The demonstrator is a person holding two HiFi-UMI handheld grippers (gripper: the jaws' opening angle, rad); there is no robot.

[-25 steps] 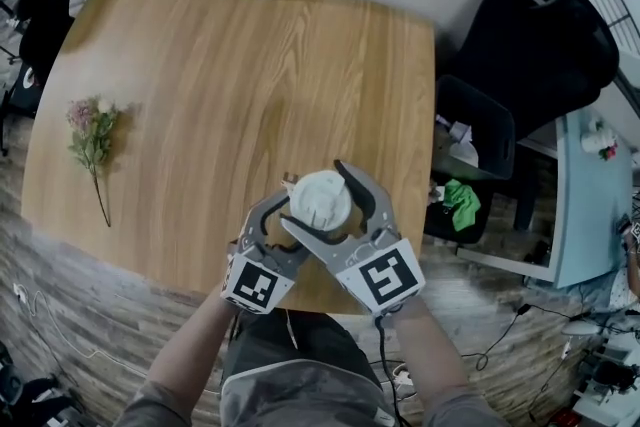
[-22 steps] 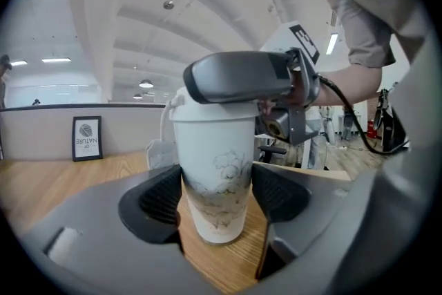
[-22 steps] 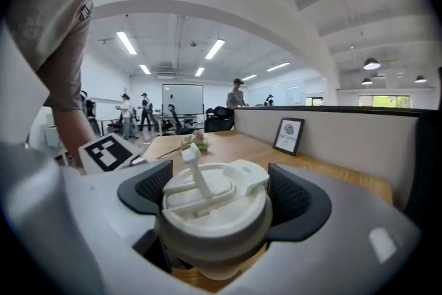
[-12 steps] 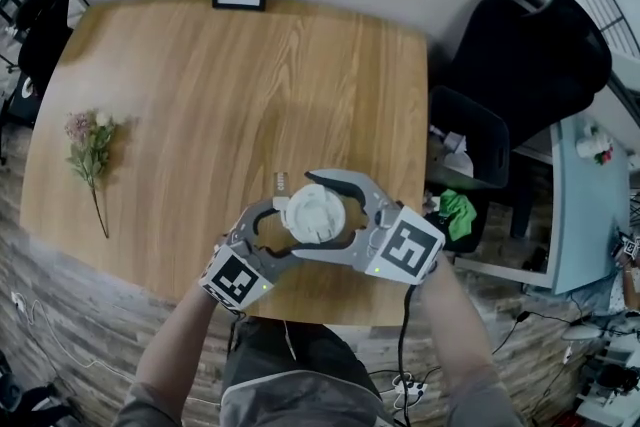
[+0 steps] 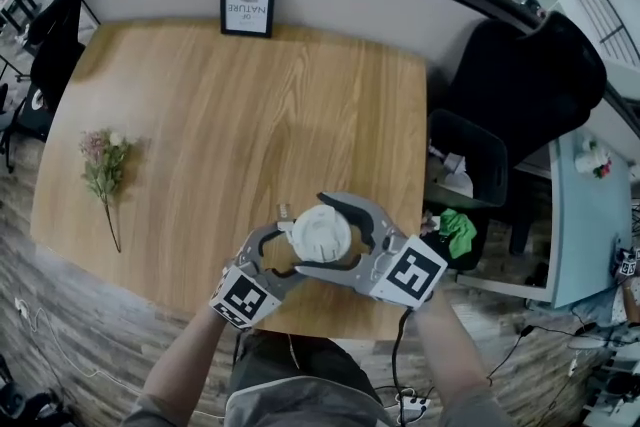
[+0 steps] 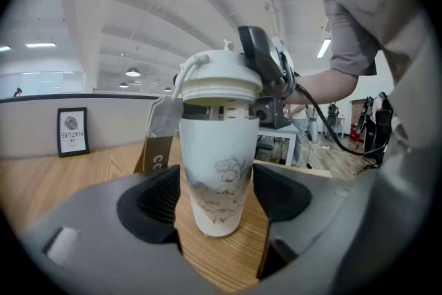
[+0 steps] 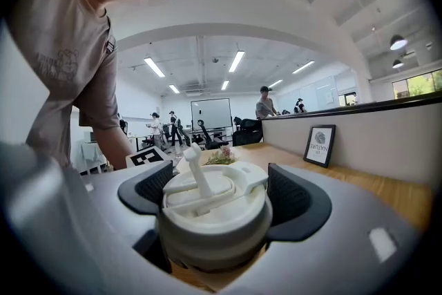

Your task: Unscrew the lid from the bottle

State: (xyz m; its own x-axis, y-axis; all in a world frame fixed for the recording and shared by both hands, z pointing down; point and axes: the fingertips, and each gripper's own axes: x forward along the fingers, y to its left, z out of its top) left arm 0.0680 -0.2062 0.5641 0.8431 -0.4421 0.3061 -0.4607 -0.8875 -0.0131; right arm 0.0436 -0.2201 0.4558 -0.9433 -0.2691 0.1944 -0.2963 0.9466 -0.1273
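Bottle: the white bottle, printed with a faint grey sketch, is standing upright on the wooden table, close to the table's near edge and just in front of the person.

Lid: the white lid is sitting over the bottle's mouth, with its carry loop sticking up. In the left gripper view a dark band is showing between the lid's lower edge and the bottle's rim. Whether the threads are engaged cannot be told.

Tag: a grey and brown paper tag is hanging beside the bottle, just under the lid, on the left in the left gripper view.

Right gripper: the right gripper is reaching in from the right in the head view, at lid height. Its jaws are clamping the lid, one ribbed pad pressing on each side of it.

Left gripper: the left gripper is coming in from the lower left in the head view, lower than the right one. Its jaws are standing wide around the bottle's body, with the pads lying against its two sides. They have just been opening a little, with the bottle between them.

Flower sprig: a small flower sprig is lying flat near the table's left edge, well apart from the bottle.

Framed print: a black-framed print is standing at the table's far edge, against the low wall.

Beyond the table: a black office chair and a dark bin are standing on the floor to the right.
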